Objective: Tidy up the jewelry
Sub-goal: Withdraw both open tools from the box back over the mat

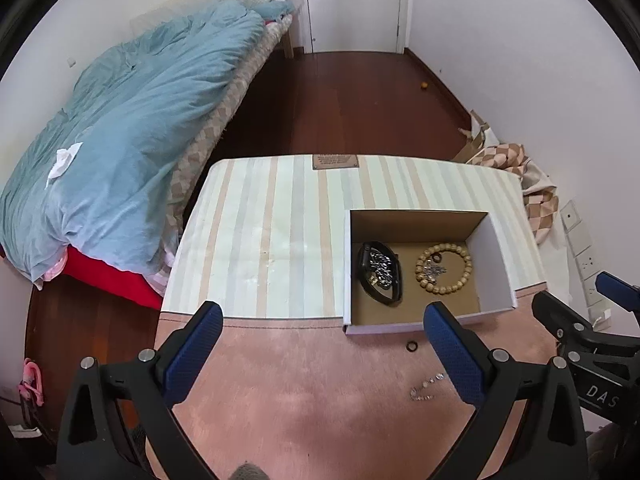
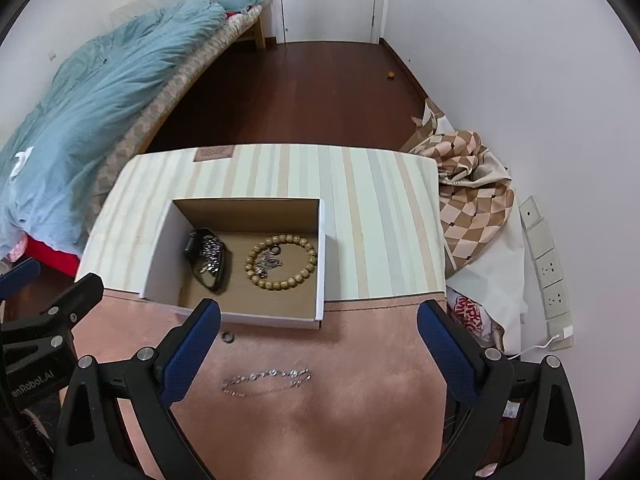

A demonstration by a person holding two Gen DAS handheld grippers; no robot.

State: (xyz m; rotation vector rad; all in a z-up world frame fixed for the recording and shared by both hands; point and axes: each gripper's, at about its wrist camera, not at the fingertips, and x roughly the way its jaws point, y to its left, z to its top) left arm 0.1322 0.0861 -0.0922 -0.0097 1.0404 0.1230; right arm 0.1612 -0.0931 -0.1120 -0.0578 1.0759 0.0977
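A: What is being dealt with, taking the cardboard box [image 2: 320, 264] as landmark?

B: Inside it a wooden bead bracelet [image 2: 282, 256] and a black watch [image 2: 208, 258] are lying. Just in front of it, a silver chain [image 2: 266, 380] and a small black ring [image 2: 227, 337] are being left out.

A: And the grippers?

B: The right gripper [image 2: 318, 346] is being held wide open above the chain; the left gripper [image 1: 324, 348] is likewise spread, empty. The chain is probably best pinched at a bunched part, low against the pink mat [image 2: 312, 432].

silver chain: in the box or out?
Out. The silver chain lies on the pink mat, nearer than the box, between the right claw fingers, untouched.
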